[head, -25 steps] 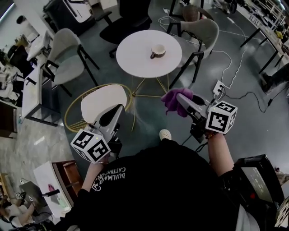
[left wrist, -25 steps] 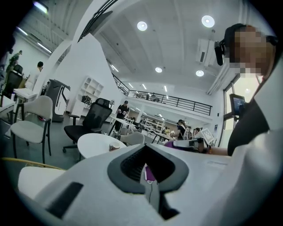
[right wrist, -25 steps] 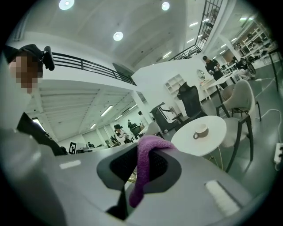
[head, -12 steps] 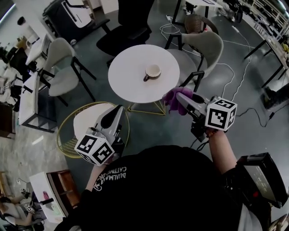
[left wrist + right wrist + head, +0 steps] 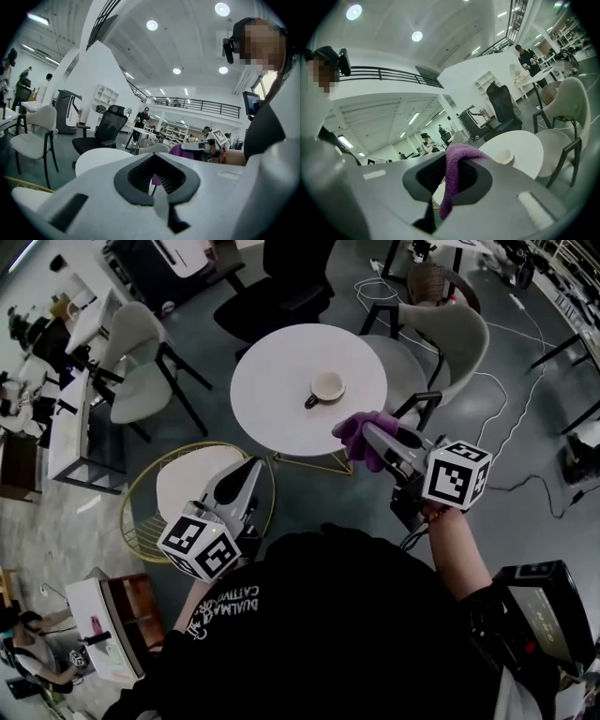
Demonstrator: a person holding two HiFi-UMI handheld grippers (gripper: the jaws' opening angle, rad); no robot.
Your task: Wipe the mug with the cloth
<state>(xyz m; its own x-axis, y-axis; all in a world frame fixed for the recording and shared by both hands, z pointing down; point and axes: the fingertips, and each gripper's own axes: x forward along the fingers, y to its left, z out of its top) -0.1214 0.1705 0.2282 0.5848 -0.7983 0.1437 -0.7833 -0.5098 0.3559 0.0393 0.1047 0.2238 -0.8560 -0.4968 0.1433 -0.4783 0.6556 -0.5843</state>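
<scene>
A cream mug (image 5: 326, 387) with a dark handle stands near the middle of the round white table (image 5: 272, 399); the right gripper view shows the mug (image 5: 504, 156) too. My right gripper (image 5: 367, 433) is shut on a purple cloth (image 5: 357, 437) and hovers over the table's near right edge, short of the mug. The cloth (image 5: 451, 180) hangs folded between its jaws. My left gripper (image 5: 253, 470) is shut with nothing in it, low at the left, above a small white stool, off the table's near edge. In the left gripper view the cloth (image 5: 178, 150) shows beyond the shut jaws.
Pale chairs stand at the table's left (image 5: 139, 362) and right (image 5: 450, 334), a black office chair (image 5: 281, 287) behind it. A small white seat in a gold wire ring (image 5: 192, 486) lies below my left gripper. Cables (image 5: 511, 418) trail across the floor at right.
Both grippers have moved forward toward the round table. The purple cloth now reaches over the table's near right edge, and the mug sits nearer in the head view.
</scene>
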